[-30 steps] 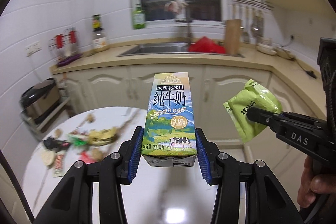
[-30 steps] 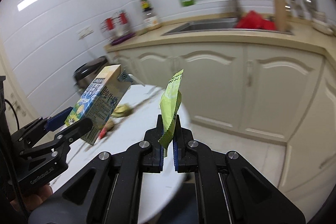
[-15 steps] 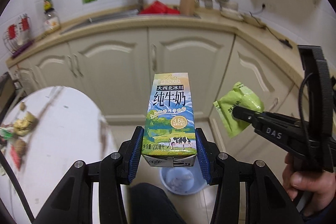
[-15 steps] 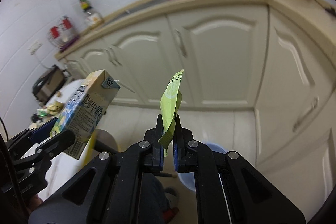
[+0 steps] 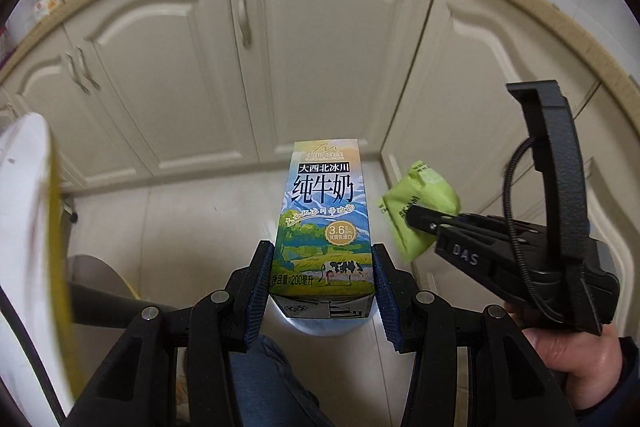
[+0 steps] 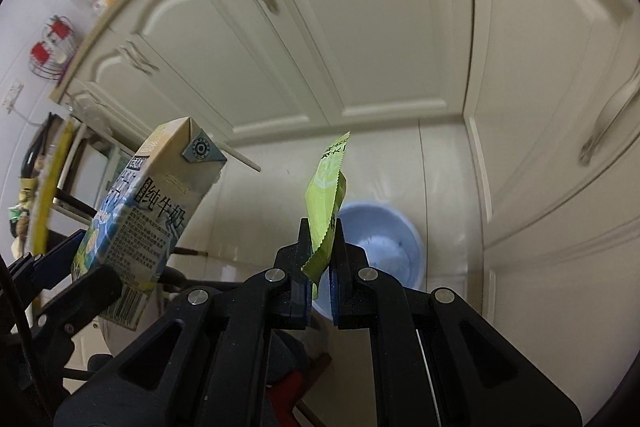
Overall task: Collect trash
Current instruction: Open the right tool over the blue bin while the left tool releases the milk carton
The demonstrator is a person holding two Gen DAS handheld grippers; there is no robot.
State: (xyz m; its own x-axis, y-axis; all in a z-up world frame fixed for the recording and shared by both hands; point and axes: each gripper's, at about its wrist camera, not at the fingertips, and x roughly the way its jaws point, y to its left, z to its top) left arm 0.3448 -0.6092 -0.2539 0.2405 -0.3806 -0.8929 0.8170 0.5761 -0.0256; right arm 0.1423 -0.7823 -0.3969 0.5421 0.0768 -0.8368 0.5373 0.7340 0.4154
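Observation:
My left gripper (image 5: 323, 267) is shut on a blue-and-green milk carton (image 5: 326, 219), held upright by its lower end; a straw sticks out of the carton (image 6: 152, 211) near its top. My right gripper (image 6: 320, 247) is shut on a light green snack wrapper (image 6: 326, 203), and this wrapper (image 5: 416, 207) hangs just right of the carton. Both grippers point steeply down at the floor. A pale blue bin (image 6: 384, 247) stands on the floor right under them; the carton hides most of the bin (image 5: 320, 325) in the left wrist view.
Cream cabinet doors (image 5: 328, 39) run along the back and the right side (image 6: 560, 107). The round white table's edge (image 5: 28, 227) is at far left, with litter on it (image 6: 20, 219). A person's knee in blue trousers (image 5: 264, 379) is below the left gripper. A hand (image 5: 572, 355) holds the right gripper.
Both grippers swung from above the table toward the cabinets and tilted down over the floor. The blue bin came into view beneath them. Carton and wrapper stay gripped.

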